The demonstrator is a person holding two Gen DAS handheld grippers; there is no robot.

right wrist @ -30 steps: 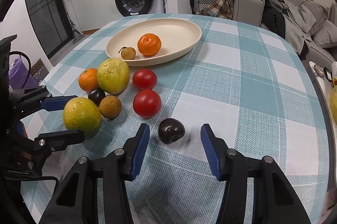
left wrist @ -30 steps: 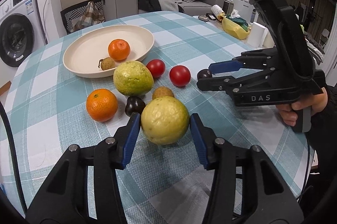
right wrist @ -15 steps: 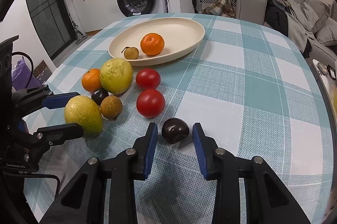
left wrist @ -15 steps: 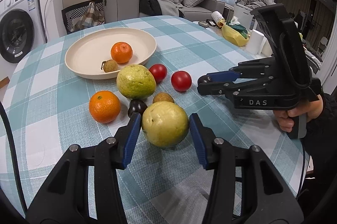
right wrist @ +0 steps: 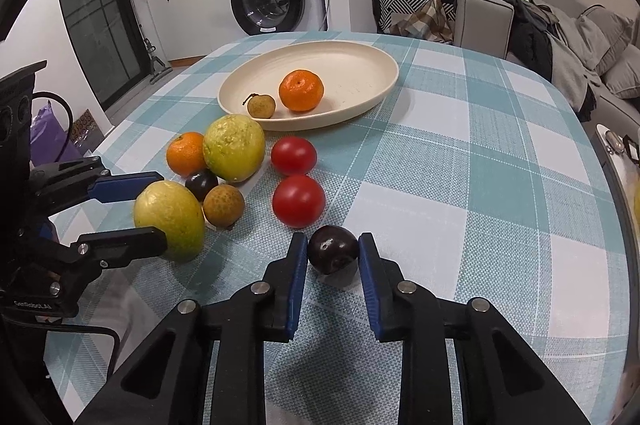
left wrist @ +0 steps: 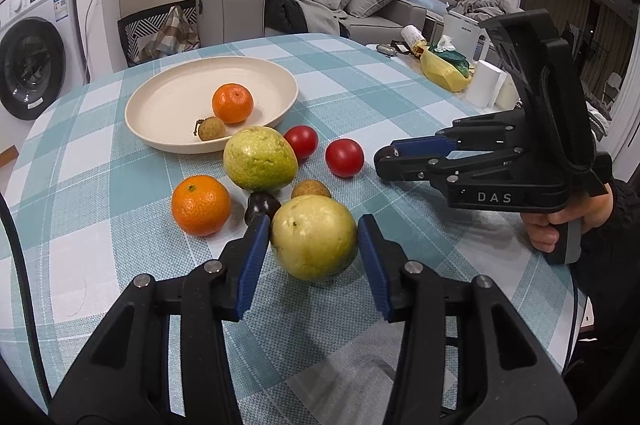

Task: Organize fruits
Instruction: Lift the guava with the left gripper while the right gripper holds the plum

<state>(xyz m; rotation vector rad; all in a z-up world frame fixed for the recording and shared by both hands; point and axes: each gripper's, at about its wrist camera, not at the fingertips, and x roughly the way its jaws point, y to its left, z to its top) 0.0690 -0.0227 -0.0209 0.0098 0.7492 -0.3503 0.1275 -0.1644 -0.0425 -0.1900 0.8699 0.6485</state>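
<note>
My left gripper (left wrist: 312,237) has its jaws against both sides of a yellow-green guava (left wrist: 314,242) that rests on the checked tablecloth. My right gripper (right wrist: 333,249) is shut on a dark plum (right wrist: 333,253), still at table level. The cream plate (left wrist: 160,105) holds an orange (left wrist: 232,103) and a small longan (left wrist: 211,128). In front of the plate lie a second guava (left wrist: 260,158), an orange (left wrist: 201,205), a second dark plum (left wrist: 262,205), a longan (left wrist: 311,189) and two tomatoes (left wrist: 344,157).
The right gripper's body (left wrist: 500,173) stands over the table's right side in the left wrist view. The left gripper (right wrist: 120,209) shows at the left in the right wrist view. A side table with a yellow bag (left wrist: 444,73) stands past the table's right edge.
My right gripper's jaws have closed from wide open onto the dark plum. My left gripper's jaws have narrowed onto the yellow-green guava.
</note>
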